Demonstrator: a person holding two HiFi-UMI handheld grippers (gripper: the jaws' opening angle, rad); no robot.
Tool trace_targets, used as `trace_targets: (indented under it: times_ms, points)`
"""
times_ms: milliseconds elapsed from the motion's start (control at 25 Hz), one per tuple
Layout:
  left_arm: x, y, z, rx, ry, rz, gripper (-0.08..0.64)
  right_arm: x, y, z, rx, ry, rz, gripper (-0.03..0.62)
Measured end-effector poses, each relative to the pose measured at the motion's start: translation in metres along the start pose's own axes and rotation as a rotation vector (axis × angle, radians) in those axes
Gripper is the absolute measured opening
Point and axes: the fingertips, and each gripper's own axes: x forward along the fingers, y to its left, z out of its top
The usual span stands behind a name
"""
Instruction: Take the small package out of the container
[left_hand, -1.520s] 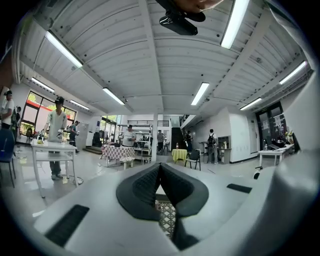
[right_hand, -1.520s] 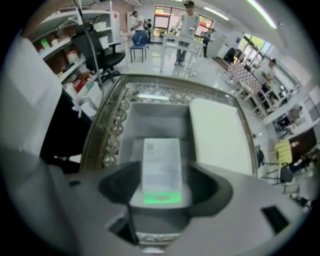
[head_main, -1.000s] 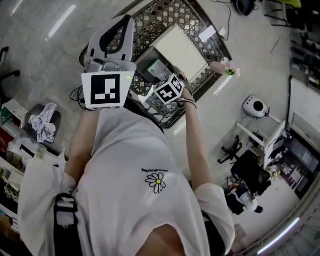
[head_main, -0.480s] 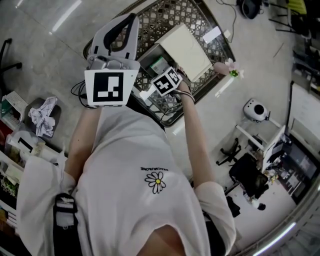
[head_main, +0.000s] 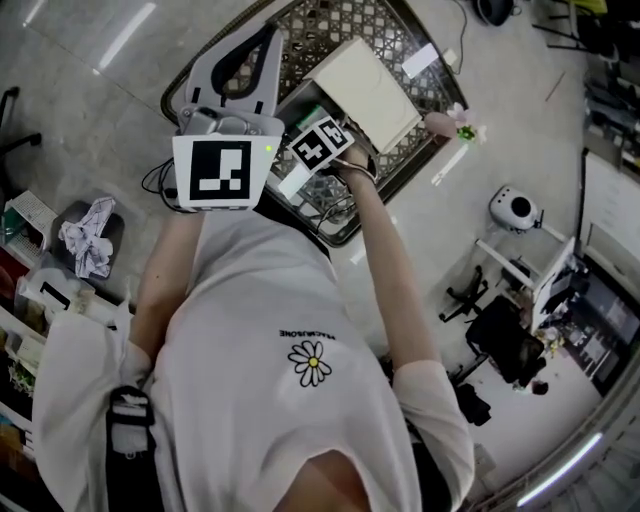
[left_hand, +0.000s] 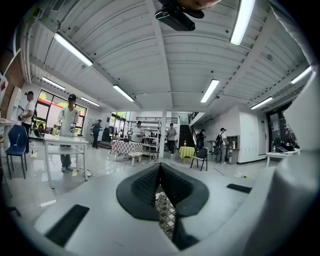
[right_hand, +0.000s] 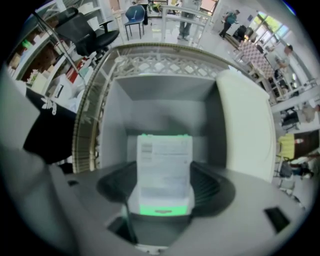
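The container is a dark lattice basket (head_main: 400, 40) (right_hand: 150, 65) on the floor, with a grey bin (right_hand: 160, 105) and a large cream box (head_main: 365, 95) (right_hand: 245, 125) inside it. In the right gripper view, the small package (right_hand: 164, 155), white-labelled with green ends, lies in the grey bin. My right gripper (right_hand: 165, 182) reaches down into the basket with its jaws spread wide on either side of the package and not pressing on it. From the head view its marker cube (head_main: 320, 145) hides the package. My left gripper (head_main: 262, 40) is held up over the basket's left rim, shut and empty.
Crumpled paper lies on a dark stool (head_main: 88, 240) at the left, beside shelves (head_main: 25, 300). A white round device (head_main: 515, 210) and chairs stand to the right. The left gripper view looks level across a hall with tables (left_hand: 65, 145) and several people.
My right gripper has moved further over and down into the basket, toward the cream box. The left gripper has shifted slightly the same way and stays raised.
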Motion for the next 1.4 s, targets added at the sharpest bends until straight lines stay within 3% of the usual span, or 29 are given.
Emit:
trace_targets:
  times_ms: [280, 520, 680, 840, 1040, 1120, 1280, 1400]
  points:
    - [0.002, -0.001, 0.009, 0.022, -0.029, -0.016, 0.025, 0.009, -0.004, 0.002, 0.009, -0.048, -0.001, 0.318]
    - [-0.001, -0.016, 0.044, 0.061, -0.078, -0.043, 0.025, -0.019, -0.007, -0.002, 0.073, -0.115, 0.020, 0.318]
    - [0.005, -0.027, 0.057, 0.064, -0.100, -0.071, 0.025, -0.053, -0.021, 0.011, 0.195, -0.255, 0.032, 0.318]
    - [0.012, -0.046, 0.092, 0.074, -0.170, -0.108, 0.025, -0.123, -0.042, 0.033, 0.354, -0.494, 0.015, 0.318]
    - [0.017, -0.073, 0.140, 0.062, -0.263, -0.125, 0.025, -0.238, -0.092, 0.037, 0.484, -0.799, -0.145, 0.318]
    - [0.015, -0.087, 0.149, 0.063, -0.271, -0.133, 0.025, -0.280, -0.106, 0.022, 0.550, -0.903, -0.219, 0.318]
    - [0.012, -0.119, 0.174, 0.083, -0.318, -0.223, 0.025, -0.368, -0.128, -0.012, 0.708, -1.151, -0.391, 0.318]
    - [0.002, -0.141, 0.186, 0.061, -0.335, -0.258, 0.025, -0.428, -0.127, -0.049, 0.756, -1.288, -0.503, 0.318]
